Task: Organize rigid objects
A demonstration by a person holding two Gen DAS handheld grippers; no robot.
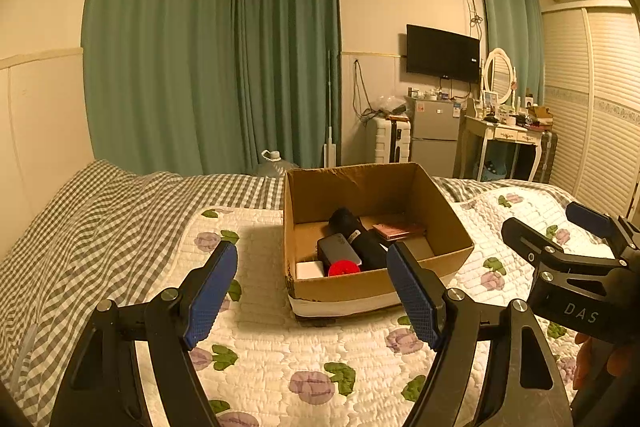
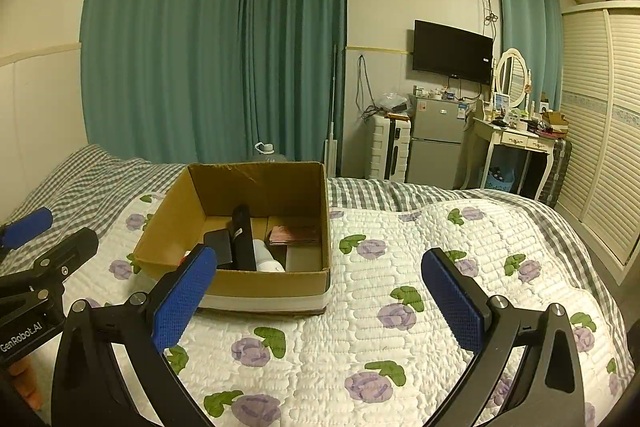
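Note:
An open cardboard box (image 1: 452,223) stands on the quilted bed; it also shows in the right wrist view (image 2: 168,223). Inside lie a long black object (image 1: 356,231), a dark grey block (image 1: 338,247), a red round item (image 1: 344,268), a white item (image 1: 309,270) and a reddish wallet (image 1: 398,230). My left gripper (image 1: 312,291) is open and empty, hovering just in front of the box. My right gripper (image 2: 320,291) is open and empty, to the right of the box; it also appears at the right of the left wrist view (image 1: 560,227).
The floral quilt (image 2: 400,307) covers a grey checked bed (image 1: 100,211). Beyond the bed stand green curtains (image 1: 200,59), a water jug (image 1: 272,159), a small fridge (image 1: 436,135), a dressing table (image 1: 504,135) and a wardrobe (image 1: 600,99).

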